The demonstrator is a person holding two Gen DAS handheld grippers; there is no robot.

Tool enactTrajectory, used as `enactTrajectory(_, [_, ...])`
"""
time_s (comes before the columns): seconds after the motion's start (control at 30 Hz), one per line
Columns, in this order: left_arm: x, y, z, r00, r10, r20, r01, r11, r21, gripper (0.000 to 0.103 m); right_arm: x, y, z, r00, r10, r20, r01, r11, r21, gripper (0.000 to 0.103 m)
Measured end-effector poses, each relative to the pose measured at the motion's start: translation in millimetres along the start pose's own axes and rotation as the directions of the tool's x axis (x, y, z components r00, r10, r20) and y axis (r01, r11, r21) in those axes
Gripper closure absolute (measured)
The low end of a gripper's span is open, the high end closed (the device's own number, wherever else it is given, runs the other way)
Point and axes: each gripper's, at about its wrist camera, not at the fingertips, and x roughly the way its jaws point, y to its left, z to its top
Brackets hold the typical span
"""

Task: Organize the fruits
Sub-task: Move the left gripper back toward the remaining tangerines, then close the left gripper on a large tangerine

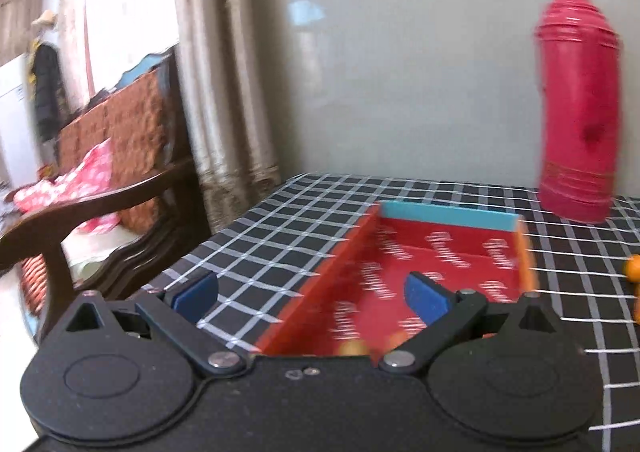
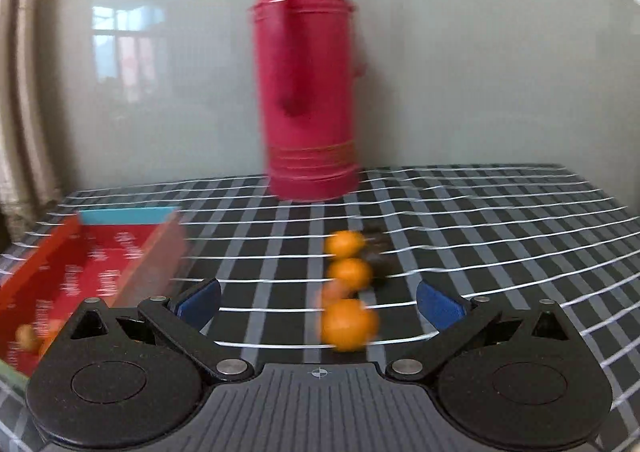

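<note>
While white script inside the red box (image 1: pixel 404 264) blurs unreadably, both grippers, left (image 1: pixel 312 292) and right (image 2: pixel 318 302), spread empty fingers near oranges (image 2: pixel 348 324).

**Oranges on the cloth, red box to your left**

You have three small oranges lined up on the checked cloth: the nearest orange (image 2: pixel 349 325), the middle orange (image 2: pixel 350 273) and the far orange (image 2: pixel 345 243). Each looks round, bright and blurred, with dark smudges just beside the far two that you cannot make out. Your red box (image 2: pixel 86 276) lies open well to their left, shallow, printed with white lettering, one end wall blue. Small orange fruits (image 2: pixel 27 336) sit in its near corner.
</note>
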Motion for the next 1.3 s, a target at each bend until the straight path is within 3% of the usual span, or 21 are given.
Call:
enactTrajectory(0.2, [-20, -48, -7, 0.992, -0.114, 0.058, 0.108, 0.99, 0.091, 0.008, -14, -40, 1, 0.981, -0.189, 0.044, 0.189, 0.982, 0.004, 0.0])
enactTrajectory(0.4, [-32, -90, -17, 0.972, -0.233, 0.041, 0.224, 0.963, 0.151, 0.008, -22, -77, 1, 0.947, -0.32, 0.04, 0.318, 0.947, 0.042, 0.0])
enactTrajectory(0.8, [-46, -163, -38, 0.923, -0.385, -0.002, 0.373, 0.891, 0.257, 0.015, -45, -127, 4, 0.852, -0.516, 0.086, 0.505, 0.855, 0.119, 0.0])
enactTrajectory(1.07, [-52, -203, -49, 0.899, -0.437, -0.026, 0.425, 0.857, 0.292, 0.021, -49, -148, 5, 0.858, -0.508, 0.073, 0.494, 0.856, 0.154, 0.0])
enactTrajectory(1.3, [-41, -224, -53, 0.883, -0.459, -0.098, 0.468, 0.84, 0.275, 0.039, -51, -155, 5, 0.873, -0.484, 0.065, 0.47, 0.868, 0.159, 0.0])
